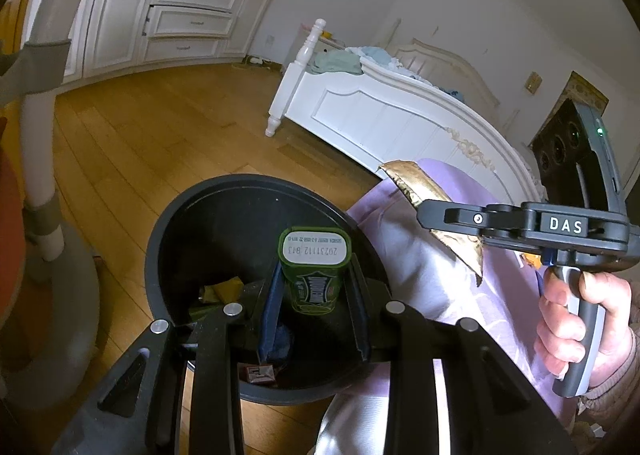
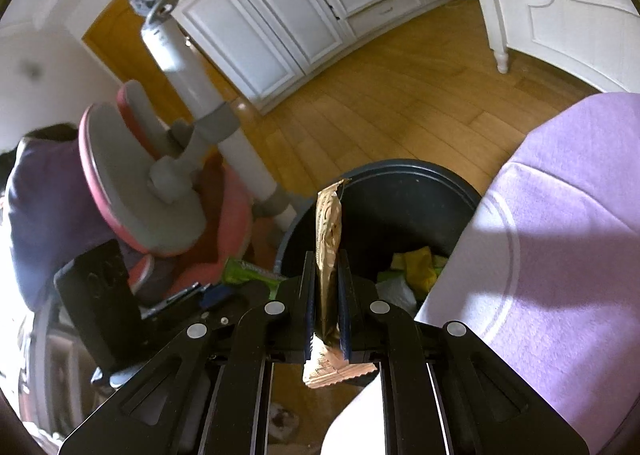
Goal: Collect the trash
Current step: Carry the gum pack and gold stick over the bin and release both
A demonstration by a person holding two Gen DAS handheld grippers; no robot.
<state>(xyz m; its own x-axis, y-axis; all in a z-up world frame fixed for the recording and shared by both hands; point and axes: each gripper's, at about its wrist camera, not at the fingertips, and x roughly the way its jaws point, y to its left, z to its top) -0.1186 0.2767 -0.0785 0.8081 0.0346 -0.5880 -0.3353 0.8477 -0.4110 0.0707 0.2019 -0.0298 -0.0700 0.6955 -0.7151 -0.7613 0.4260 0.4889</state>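
Observation:
My left gripper (image 1: 314, 275) is shut on a green gum tin (image 1: 314, 269), bottom label up, held over the open black trash bin (image 1: 192, 211). Wrappers (image 1: 222, 291) lie inside the bin. My right gripper (image 2: 326, 267) is shut on a gold foil wrapper (image 2: 329, 223) and holds it upright above the bin's near rim (image 2: 400, 169). In the left wrist view the right gripper (image 1: 424, 213) shows at the right, with the gold wrapper (image 1: 416, 181) sticking out both sides of its jaws.
The bin stands on a wooden floor (image 1: 140, 135). A white bed frame (image 1: 380, 115) is behind it, white cabinets (image 1: 192, 7) along the far wall. A grey and pink chair with a white post (image 2: 168, 175) stands left of the bin. A lilac-clad leg (image 2: 560, 215) is at the right.

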